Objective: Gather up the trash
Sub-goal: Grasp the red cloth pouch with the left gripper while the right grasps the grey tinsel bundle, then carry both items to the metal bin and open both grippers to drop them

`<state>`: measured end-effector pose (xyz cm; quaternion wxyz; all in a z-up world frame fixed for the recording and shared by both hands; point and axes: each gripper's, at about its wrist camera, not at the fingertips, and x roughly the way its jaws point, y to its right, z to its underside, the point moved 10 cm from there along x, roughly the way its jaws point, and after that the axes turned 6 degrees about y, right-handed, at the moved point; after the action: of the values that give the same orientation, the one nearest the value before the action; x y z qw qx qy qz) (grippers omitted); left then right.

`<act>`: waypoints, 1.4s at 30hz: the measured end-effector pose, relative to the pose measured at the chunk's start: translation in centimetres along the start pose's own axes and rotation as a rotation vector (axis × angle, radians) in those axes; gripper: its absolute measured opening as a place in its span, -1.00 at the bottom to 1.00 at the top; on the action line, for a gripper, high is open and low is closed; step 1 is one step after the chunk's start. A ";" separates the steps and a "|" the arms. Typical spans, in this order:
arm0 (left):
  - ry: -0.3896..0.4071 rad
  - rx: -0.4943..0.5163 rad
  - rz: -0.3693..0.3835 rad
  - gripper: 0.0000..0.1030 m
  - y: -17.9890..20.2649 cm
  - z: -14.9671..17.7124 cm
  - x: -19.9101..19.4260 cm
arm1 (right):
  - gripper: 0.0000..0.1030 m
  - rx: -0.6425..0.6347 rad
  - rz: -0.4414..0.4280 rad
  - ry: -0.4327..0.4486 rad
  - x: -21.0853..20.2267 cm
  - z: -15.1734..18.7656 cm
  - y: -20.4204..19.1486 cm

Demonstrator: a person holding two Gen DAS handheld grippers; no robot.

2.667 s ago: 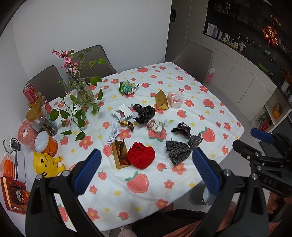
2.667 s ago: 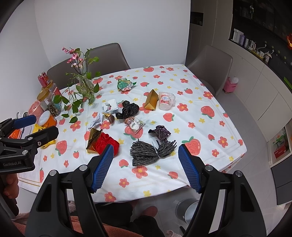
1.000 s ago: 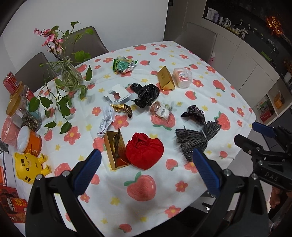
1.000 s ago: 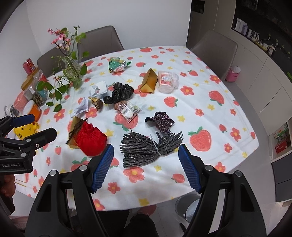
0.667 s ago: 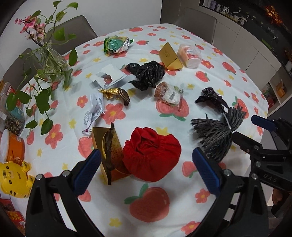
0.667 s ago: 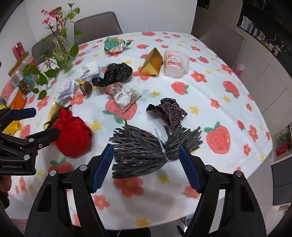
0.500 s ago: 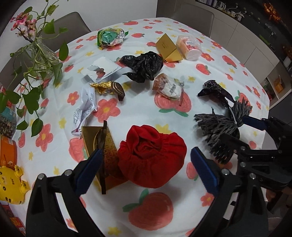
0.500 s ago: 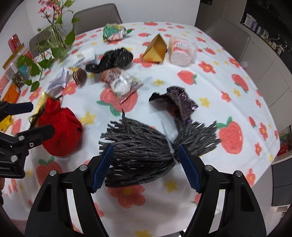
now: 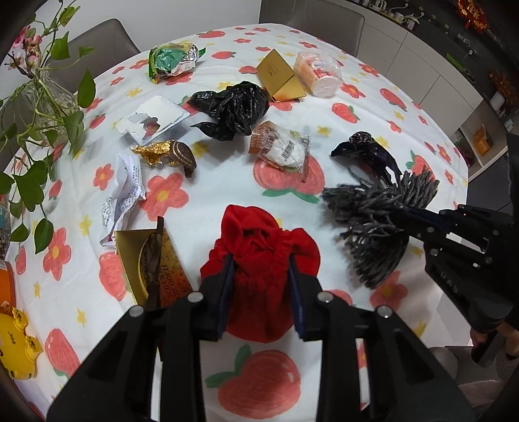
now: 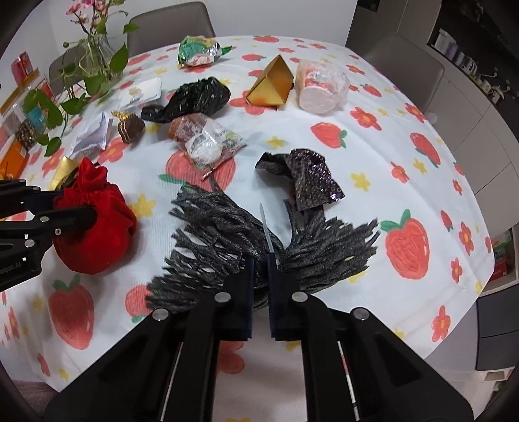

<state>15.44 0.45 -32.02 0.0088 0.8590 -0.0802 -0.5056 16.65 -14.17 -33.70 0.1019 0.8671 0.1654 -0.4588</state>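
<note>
My left gripper (image 9: 259, 269) is shut on a red velvet pouch (image 9: 259, 253) that rests on the tablecloth; it also shows in the right wrist view (image 10: 94, 224). My right gripper (image 10: 260, 263) is shut on the tied middle of a grey shredded-paper bundle (image 10: 227, 237), seen too in the left wrist view (image 9: 376, 220). Other trash lies beyond: a dark purple wrapper (image 10: 305, 178), a clear snack packet (image 10: 204, 139), a black plastic bag (image 10: 191, 100), a gold folded card (image 10: 271, 84), a wrapped cup (image 10: 319, 86), a green foil bag (image 10: 198, 50), a crumpled receipt (image 9: 125, 191) and a chocolate wrapper (image 9: 172, 154).
A gold box (image 9: 152, 263) lies just left of the pouch. A vase of green vines (image 9: 42, 94) stands at the far left, with jars and a yellow toy (image 9: 16, 341) along the left edge. Grey chairs (image 10: 172, 22) stand behind the table. The table edge drops off at right.
Both grippers moved down and forward to the table and closed: the left on the red pouch, the right on the grey bundle. They were open and well above the table before.
</note>
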 end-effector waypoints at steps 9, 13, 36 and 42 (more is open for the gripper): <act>0.065 0.037 0.010 -0.44 1.1 -1.6 -2.9 | -0.88 0.028 -0.015 0.078 -4.1 -1.9 -0.2; 0.085 0.091 0.041 -0.44 2.9 -2.5 -3.7 | -0.88 0.074 0.018 0.097 -6.3 -1.6 1.4; -0.025 0.585 0.417 -0.44 36.2 4.2 1.2 | -0.88 0.738 0.431 -0.024 -17.1 27.2 25.9; -0.131 0.646 0.494 -0.44 46.1 10.8 8.5 | -0.87 0.872 0.467 -0.075 -12.6 36.7 30.6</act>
<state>4.18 -45.63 -40.24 -0.1453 0.7386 -0.4391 -0.4904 -6.30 -56.95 -42.97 -0.1642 0.8258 -0.2444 -0.4810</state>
